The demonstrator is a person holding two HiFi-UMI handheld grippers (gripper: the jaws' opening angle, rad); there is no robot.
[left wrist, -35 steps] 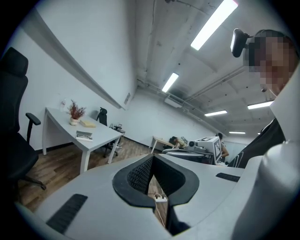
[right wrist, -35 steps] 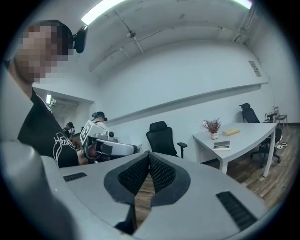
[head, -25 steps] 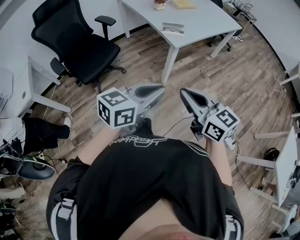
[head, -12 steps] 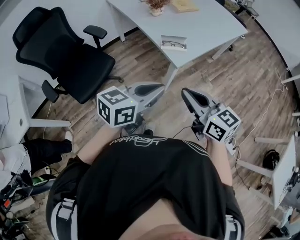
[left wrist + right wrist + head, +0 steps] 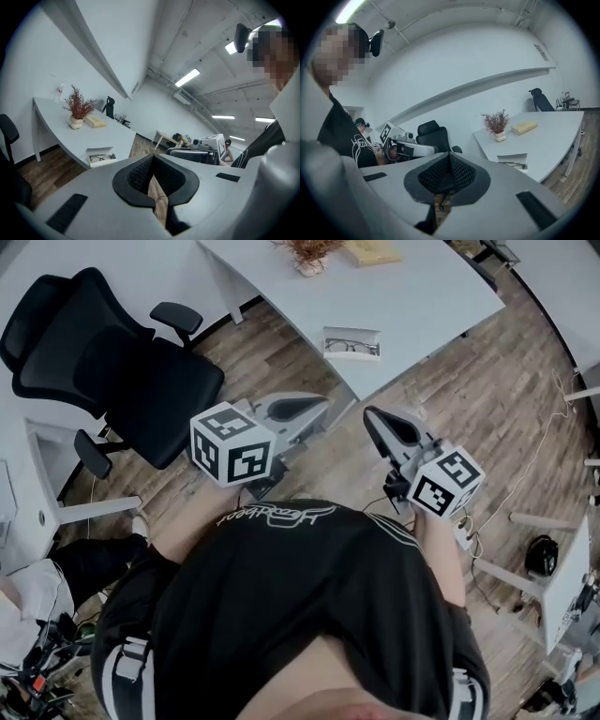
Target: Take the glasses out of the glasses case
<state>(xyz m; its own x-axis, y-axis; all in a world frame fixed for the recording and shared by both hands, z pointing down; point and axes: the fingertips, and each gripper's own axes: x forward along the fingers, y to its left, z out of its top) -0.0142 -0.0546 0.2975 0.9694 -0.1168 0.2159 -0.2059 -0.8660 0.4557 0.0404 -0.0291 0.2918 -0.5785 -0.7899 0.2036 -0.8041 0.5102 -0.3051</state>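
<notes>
A white glasses case (image 5: pixel 352 343) lies open near the front edge of the white table (image 5: pixel 422 296), with dark-framed glasses (image 5: pixel 353 346) inside it. The left gripper view shows the case (image 5: pixel 101 157) beyond the jaws, and so does the right gripper view (image 5: pixel 513 161). My left gripper (image 5: pixel 323 407) and right gripper (image 5: pixel 368 416) are held in front of the person's body, over the wooden floor and short of the table. Both are shut with nothing between their jaws and point toward the table.
A black office chair (image 5: pixel 112 371) stands to the left of the table. A potted dry plant (image 5: pixel 305 254) and a yellowish box (image 5: pixel 370 249) sit farther back on the table. Cables (image 5: pixel 525 465) and a dark object (image 5: pixel 542 554) lie on the floor at the right, beside another desk (image 5: pixel 572 587).
The table and glasses case have come lower and nearer in the head view, and the chair has shifted left. Both grippers stay shut in the same pose before the body.
</notes>
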